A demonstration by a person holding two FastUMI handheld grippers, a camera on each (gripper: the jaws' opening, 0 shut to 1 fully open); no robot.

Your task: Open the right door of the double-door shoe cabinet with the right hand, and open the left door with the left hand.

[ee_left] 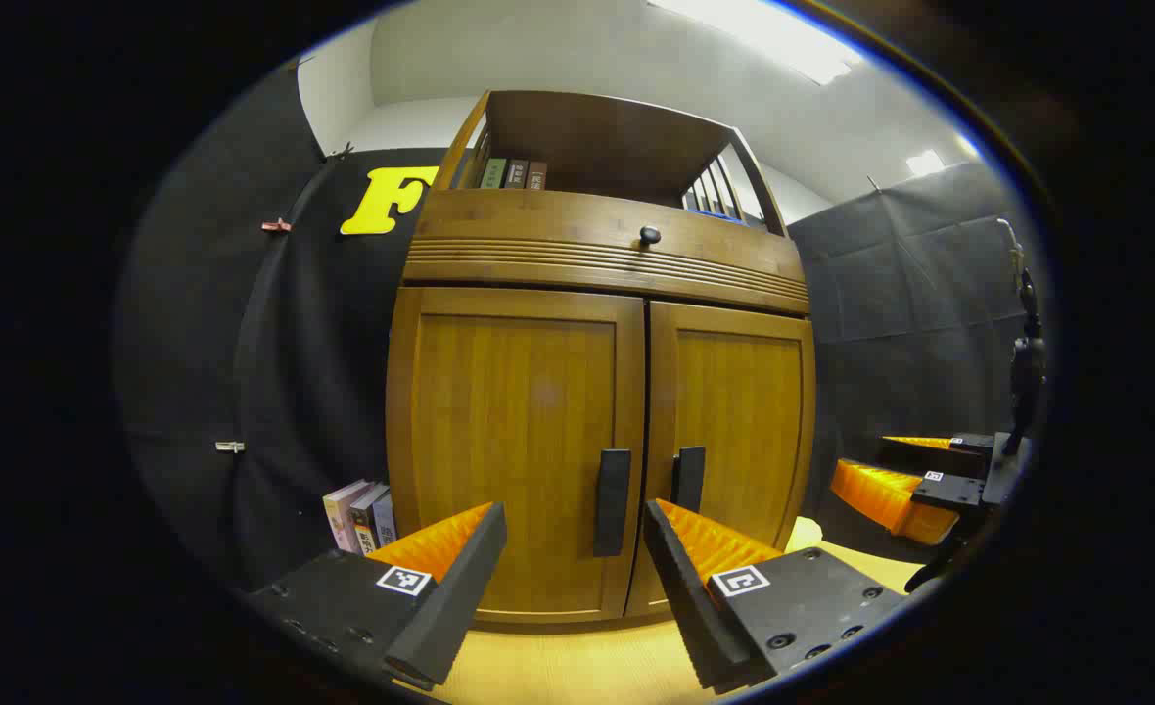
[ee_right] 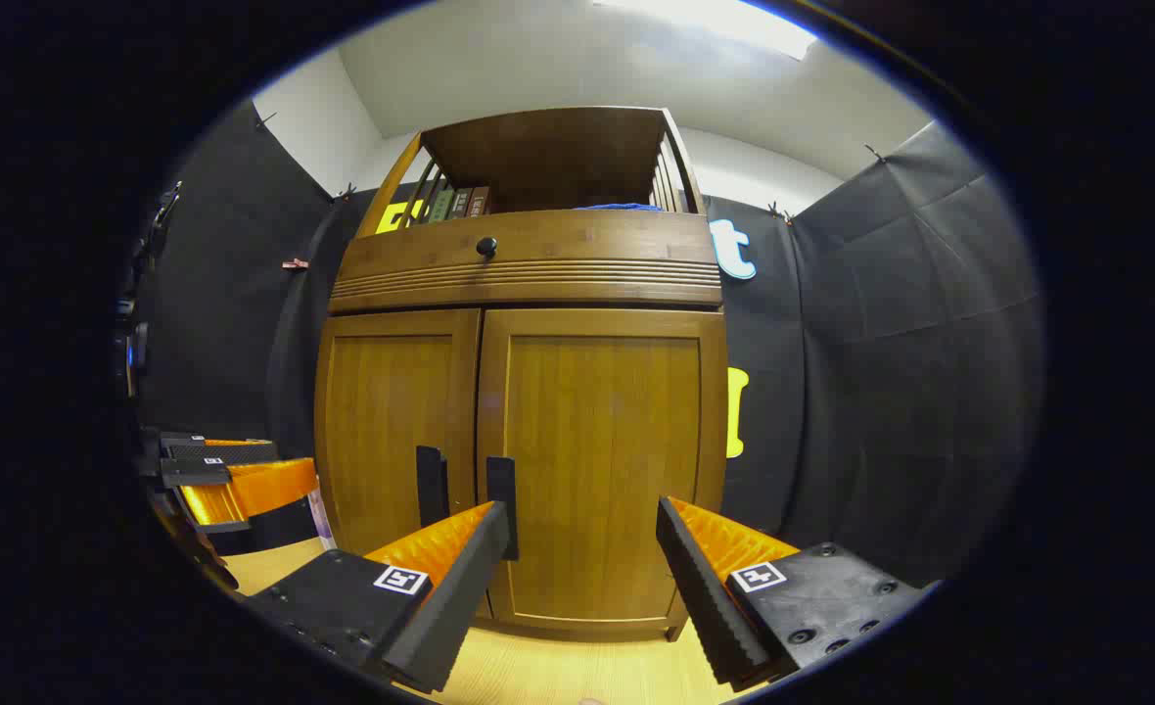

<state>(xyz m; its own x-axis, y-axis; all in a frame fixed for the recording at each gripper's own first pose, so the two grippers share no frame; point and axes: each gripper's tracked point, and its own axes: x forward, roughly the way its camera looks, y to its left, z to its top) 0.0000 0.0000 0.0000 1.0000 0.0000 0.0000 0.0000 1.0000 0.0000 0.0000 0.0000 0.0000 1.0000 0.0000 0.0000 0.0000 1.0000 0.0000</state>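
Note:
A brown wooden shoe cabinet (ee_left: 597,264) stands before me with both doors closed. In the left gripper view, the left door (ee_left: 514,441) carries a dark vertical handle (ee_left: 613,501), and the right door (ee_left: 744,431) has its own handle (ee_left: 688,478). My left gripper (ee_left: 576,524) is open, a short way in front of the left door's handle and touching nothing. In the right gripper view, the right door (ee_right: 602,460) and its handle (ee_right: 501,504) sit behind my open right gripper (ee_right: 585,519), whose left finger overlaps the handle. The right gripper (ee_left: 896,494) also shows at the far right of the left gripper view.
A drawer with a round dark knob (ee_left: 649,235) runs above the doors, and an open shelf on top holds books (ee_left: 514,174). More books (ee_left: 357,517) lean beside the cabinet's left side. The cabinet rests on a light wooden surface (ee_left: 577,666). Black cloth walls surround it.

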